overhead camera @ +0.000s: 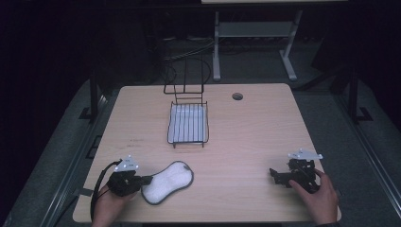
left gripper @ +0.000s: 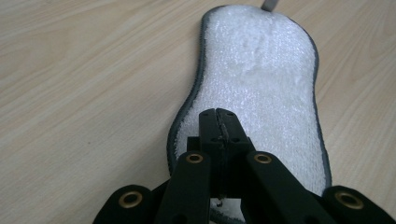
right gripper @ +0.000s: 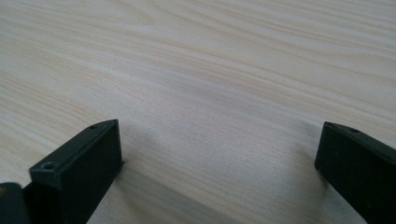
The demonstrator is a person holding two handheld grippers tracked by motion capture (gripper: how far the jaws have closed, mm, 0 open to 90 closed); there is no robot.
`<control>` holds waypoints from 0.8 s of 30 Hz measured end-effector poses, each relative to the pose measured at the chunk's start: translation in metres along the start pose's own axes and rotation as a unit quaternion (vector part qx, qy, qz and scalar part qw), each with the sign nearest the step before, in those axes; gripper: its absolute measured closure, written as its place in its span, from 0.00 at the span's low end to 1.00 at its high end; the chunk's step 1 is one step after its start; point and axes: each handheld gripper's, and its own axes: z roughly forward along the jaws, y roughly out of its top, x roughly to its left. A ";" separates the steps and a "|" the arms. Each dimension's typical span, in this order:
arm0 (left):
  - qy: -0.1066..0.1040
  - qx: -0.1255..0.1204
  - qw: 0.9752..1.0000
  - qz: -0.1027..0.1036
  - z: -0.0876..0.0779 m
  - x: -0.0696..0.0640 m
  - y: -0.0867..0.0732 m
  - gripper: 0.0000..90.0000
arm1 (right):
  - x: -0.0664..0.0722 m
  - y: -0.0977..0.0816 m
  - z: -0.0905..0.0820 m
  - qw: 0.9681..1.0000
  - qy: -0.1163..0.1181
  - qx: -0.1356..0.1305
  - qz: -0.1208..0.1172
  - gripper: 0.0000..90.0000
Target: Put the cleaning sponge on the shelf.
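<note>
My left tool (left gripper: 219,122) pinches the pad (left gripper: 261,93) edge, so I lift slowly. My right tool (right gripper: 219,154) waits open on the counter (overhead camera: 246,137).

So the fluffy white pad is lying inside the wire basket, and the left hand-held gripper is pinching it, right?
Not quite. The fluffy white pad lies on the table, apart from the wire basket, as the high view shows. The left hand-held gripper is pinching its near end.
</note>
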 end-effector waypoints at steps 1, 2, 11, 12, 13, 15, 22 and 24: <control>-0.001 0.000 1.000 -0.001 0.000 0.000 0.000 1.00 | 0.000 0.000 0.000 1.000 0.000 0.000 0.000 0.00; -0.001 -0.001 1.000 -0.001 0.000 0.000 0.000 1.00 | 0.000 0.000 0.000 1.000 0.000 0.000 0.000 0.00; -0.016 -0.025 1.000 -0.005 -0.005 -0.003 0.008 0.89 | 0.000 0.000 0.000 1.000 0.000 0.000 -0.001 0.00; -0.018 -0.027 0.999 -0.009 -0.004 -0.004 0.009 0.85 | 0.000 0.000 0.000 1.000 0.000 0.000 -0.001 0.00; -0.018 -0.028 0.999 -0.009 -0.004 -0.004 0.010 0.81 | 0.000 0.000 0.000 1.000 0.000 0.000 -0.001 0.00; -0.021 -0.036 0.999 -0.010 -0.004 -0.004 0.012 0.72 | 0.000 0.000 0.000 1.000 0.000 0.000 -0.001 0.00; -0.039 -0.036 0.999 -0.006 0.003 -0.004 0.022 0.38 | 0.000 0.000 0.000 1.000 0.000 0.000 0.000 0.00; -0.041 -0.032 0.999 0.000 0.008 -0.007 0.024 0.30 | 0.000 0.000 0.000 1.000 0.000 0.000 -0.001 0.00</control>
